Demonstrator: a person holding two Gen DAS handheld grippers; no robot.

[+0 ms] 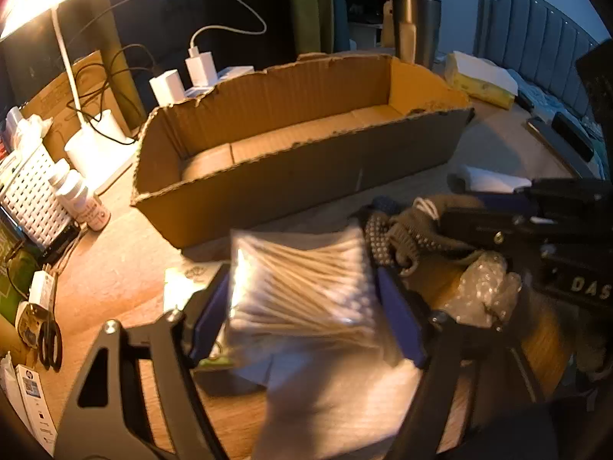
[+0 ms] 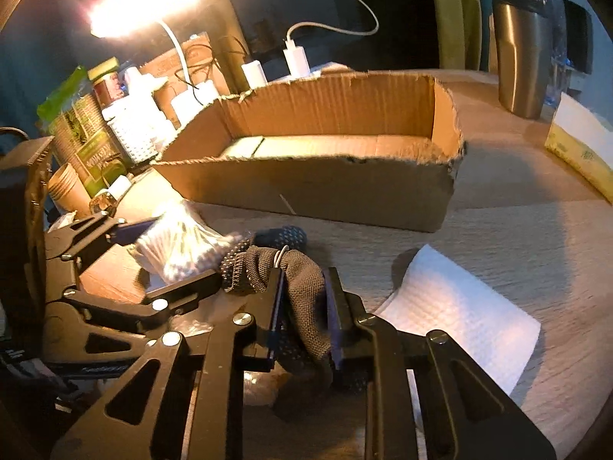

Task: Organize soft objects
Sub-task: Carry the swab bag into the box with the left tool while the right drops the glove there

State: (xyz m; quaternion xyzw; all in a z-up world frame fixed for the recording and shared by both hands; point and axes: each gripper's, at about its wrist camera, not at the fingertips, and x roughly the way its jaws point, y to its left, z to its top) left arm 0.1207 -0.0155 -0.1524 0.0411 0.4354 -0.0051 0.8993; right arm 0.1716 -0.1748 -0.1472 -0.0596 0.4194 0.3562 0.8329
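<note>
Left wrist view first: the left gripper (image 1: 302, 303) has its two blue-padded fingers on either side of a clear bag of cotton swabs (image 1: 302, 287), the pads lying against the bag's sides, so the claw looks clamped on it. That bag sits just in front of the cardboard box (image 1: 299, 195), on the side nearest the camera, above a white cloth or tissue (image 1: 337, 402) (blurred, hard to name more exactly). Just to the right of the bag, also in front of the box's near wall, lies a dark knitted glove (image 1: 406, 237) with pale grip dots, and beside it a crumpled piece of bubble wrap (image 1: 482, 295).

From the right wrist view, the right gripper (image 2: 302, 306) has its jaws drawn close together on the brown knit of the glove (image 2: 306, 291), the fabric pinched between the two pads and bulging above and below them. The glove rests on the wooden table (image 2: 517, 222) in front of the box (image 2: 306, 191), which stands open with a bare floor inside. A white paper towel (image 2: 459, 314) lies flat to the right of the glove, still on the near side of the box. Beyond the box's far wall are white chargers (image 2: 295, 59) and a lit desk lamp (image 2: 145, 4); a steel tumbler (image 2: 521, 65) stands past the box's right end. The left gripper (image 2: 172, 253) shows here too, left of the glove, around the swab bag.
</note>
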